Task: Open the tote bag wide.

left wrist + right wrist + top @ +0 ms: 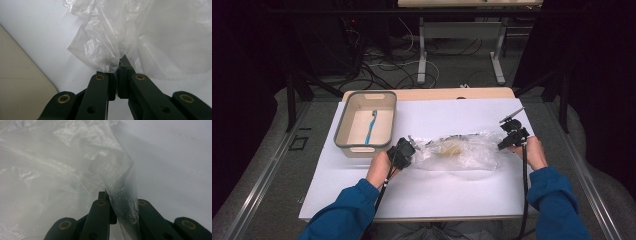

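White sheeting covers the table, with dark floor and trailing cables beyond it. Across the middle lies a clear plastic bag, crumpled and stretched between the two hands. The left gripper has its jaws clamped together on the bag's bunched left end, and the right gripper is likewise pinched shut on the film at the right end. Holding both ends this way likely keeps the limp bag spread and under control, so that whatever is inside can be reached or shaken along.

From the high view, something yellowish shows through the plastic near the middle; it is too blurred to name. That view also takes in a beige tub just left of the bag, with a blue toothbrush lying in it.

Each gripper view gives the grip itself: in the left one the film gathers into a twist at the jaw tips, and in the right a fold of plastic drapes down over one jaw.
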Available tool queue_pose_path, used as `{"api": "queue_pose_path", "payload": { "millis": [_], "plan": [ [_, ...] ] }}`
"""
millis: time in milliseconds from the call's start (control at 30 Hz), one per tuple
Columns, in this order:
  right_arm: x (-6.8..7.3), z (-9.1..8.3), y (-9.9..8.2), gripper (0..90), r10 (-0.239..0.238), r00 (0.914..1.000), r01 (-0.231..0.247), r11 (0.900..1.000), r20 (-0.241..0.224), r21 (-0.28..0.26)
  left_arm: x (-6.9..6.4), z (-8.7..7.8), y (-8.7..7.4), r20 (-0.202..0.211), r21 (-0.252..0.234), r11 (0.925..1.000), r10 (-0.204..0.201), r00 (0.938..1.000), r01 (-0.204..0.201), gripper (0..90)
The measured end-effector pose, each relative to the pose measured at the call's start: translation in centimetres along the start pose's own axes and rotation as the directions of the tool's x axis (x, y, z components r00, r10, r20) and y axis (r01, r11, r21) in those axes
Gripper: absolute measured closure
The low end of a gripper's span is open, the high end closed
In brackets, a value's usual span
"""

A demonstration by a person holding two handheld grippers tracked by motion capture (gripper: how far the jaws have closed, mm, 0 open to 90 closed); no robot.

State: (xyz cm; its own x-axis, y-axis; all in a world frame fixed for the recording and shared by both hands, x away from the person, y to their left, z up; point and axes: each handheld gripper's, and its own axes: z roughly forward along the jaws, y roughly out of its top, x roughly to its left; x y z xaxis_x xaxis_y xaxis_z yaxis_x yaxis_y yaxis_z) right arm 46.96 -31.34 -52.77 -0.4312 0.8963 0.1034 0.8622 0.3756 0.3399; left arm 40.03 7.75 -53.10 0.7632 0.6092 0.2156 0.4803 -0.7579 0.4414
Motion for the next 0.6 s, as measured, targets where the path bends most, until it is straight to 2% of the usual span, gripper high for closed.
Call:
{"api": "queue_pose_path", "payload": {
  "millis": [33, 100, 133, 167, 200, 233, 267, 300, 333, 367, 400, 467, 500, 533, 567, 600],
  "plan": [
    [0.1, -0.2, 0.0, 82.3, -0.022, 0.9997, 0.022, 0.9997, -0.01, -0.006, 0.1, -0.2, 0.0, 0.004, -0.023, 0.9997, -0.01, 0.9999, 0.01, 84.2],
    [0.7, -1.0, 0.0, 74.7, -0.022, 0.9997, 0.022, 0.9995, -0.005, -0.024, 0.2, -0.9, 0.0, -0.006, -0.067, 0.9975, -0.022, 0.9997, 0.022, 75.6],
    [1.0, -1.6, 0.1, 69.3, -0.034, 0.999, 0.033, 0.9987, -0.03, -0.039, 0.3, -1.2, 0.0, -0.005, -0.091, 0.9953, -0.034, 0.9994, 0.034, 71.1],
    [1.1, -2.0, 0.2, 63.6, -0.067, 0.9971, 0.065, 0.9954, -0.035, -0.07, 0.4, -1.7, 0.1, -0.012, -0.102, 0.9942, -0.035, 0.9993, 0.034, 65.8],
    [1.5, -2.5, 0.3, 56.3, -0.063, 0.9972, 0.059, 0.9947, -0.041, -0.084, 0.4, -2.0, 0.1, -0.024, -0.128, 0.9912, -0.039, 0.999, 0.035, 63.3],
    [1.5, -3.1, 0.3, 49.2, -0.093, 0.9952, 0.09, 0.9911, -0.029, -0.098, 0.5, -2.4, 0.1, -0.025, -0.142, 0.9892, -0.039, 0.9989, 0.035, 61.7],
    [1.9, -3.7, 0.4, 42.4, -0.088, 0.9952, 0.081, 0.9884, -0.043, -0.128, 0.6, -2.7, 0.2, -0.032, -0.158, 0.9865, -0.049, 0.9983, 0.044, 60.3],
    [2.1, -4.4, 0.4, 36.1, -0.088, 0.9949, 0.081, 0.9883, -0.05, -0.129, 0.7, -2.9, 0.2, -0.039, -0.163, 0.9859, -0.046, 0.9982, 0.039, 57.4],
    [2.4, -5.0, 0.4, 27.5, -0.097, 0.9941, 0.088, 0.983, -0.049, -0.161, 0.9, -3.2, 0.3, -0.033, -0.158, 0.9869, -0.041, 0.9986, 0.035, 54.6],
    [2.6, -5.8, 0.5, 21.5, -0.107, 0.9935, 0.099, 0.9816, -0.039, -0.163, 1.0, -3.3, 0.3, -0.03, -0.169, 0.9846, -0.049, 0.9983, 0.043, 53.7],
    [2.9, -6.6, 0.6, 19.6, -0.107, 0.9936, 0.099, 0.9801, -0.037, -0.172, 1.1, -3.5, 0.3, -0.034, -0.18, 0.9829, -0.047, 0.9983, 0.04, 51.3],
    [3.4, -8.0, 0.8, 13.5, -0.138, 0.9901, 0.131, 0.9707, -0.023, -0.201, 1.3, -3.7, 0.4, -0.037, -0.185, 0.9816, -0.056, 0.9978, 0.048, 45.6],
    [3.7, -8.6, 1.0, 10.7, -0.152, 0.9882, 0.146, 0.9665, -0.014, -0.211, 1.4, -3.8, 0.4, -0.024, -0.192, 0.9806, -0.045, 0.9987, 0.04, 44.2],
    [3.9, -9.2, 1.3, 7.5, -0.157, 0.9875, 0.152, 0.9658, -0.01, -0.21, 1.4, -4.0, 0.5, -0.033, -0.189, 0.981, -0.053, 0.998, 0.046, 42.1],
    [4.1, -9.5, 1.6, 8.5, -0.163, 0.9866, 0.158, 0.9628, -0.004, -0.219, 1.4, -4.1, 0.6, -0.025, -0.191, 0.9806, -0.051, 0.9984, 0.045, 39.6],
    [4.3, -9.9, 1.8, 15.0, -0.168, 0.9857, 0.164, 0.9596, 0.001, -0.229, 1.5, -4.2, 0.7, -0.014, -0.195, 0.9797, -0.052, 0.9986, 0.048, 37.1]
  ]
}}
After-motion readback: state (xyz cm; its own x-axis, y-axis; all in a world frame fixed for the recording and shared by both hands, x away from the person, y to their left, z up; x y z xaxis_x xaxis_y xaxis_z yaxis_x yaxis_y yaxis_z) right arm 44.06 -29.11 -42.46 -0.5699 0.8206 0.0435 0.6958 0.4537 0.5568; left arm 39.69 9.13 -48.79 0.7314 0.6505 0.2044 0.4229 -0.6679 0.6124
